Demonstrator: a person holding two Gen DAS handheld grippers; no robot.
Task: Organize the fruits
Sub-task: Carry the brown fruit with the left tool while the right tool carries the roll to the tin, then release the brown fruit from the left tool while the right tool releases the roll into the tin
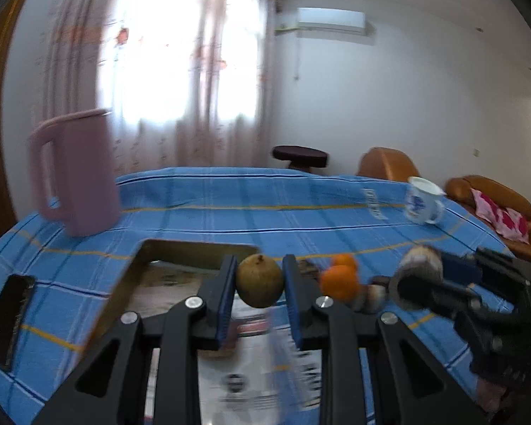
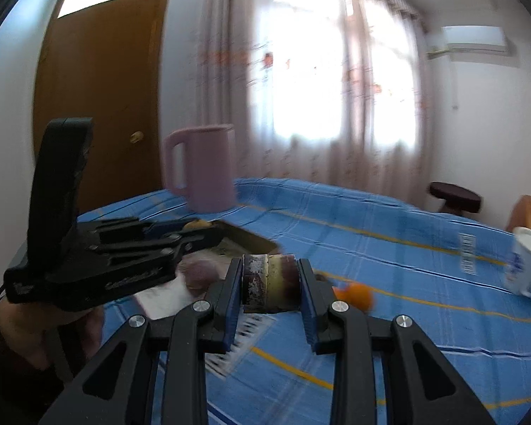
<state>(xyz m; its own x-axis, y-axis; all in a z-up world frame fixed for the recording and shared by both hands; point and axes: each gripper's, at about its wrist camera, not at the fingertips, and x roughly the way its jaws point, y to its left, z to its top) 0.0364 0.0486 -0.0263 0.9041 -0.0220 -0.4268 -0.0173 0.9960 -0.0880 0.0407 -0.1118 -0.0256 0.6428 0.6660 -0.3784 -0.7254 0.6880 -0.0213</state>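
Left gripper [image 1: 259,279] clamps a brownish round fruit [image 1: 259,281], held above the gold tray [image 1: 194,249]. Right gripper [image 2: 268,283] pinches a short cut chunk [image 2: 267,283], purple-and-yellow, blurred. Oranges [image 1: 340,276] sit on the blue cloth [image 1: 265,212] beside the tray. Risk: round fruit could slip between flat pads and roll; the two tools, close together, may collide.
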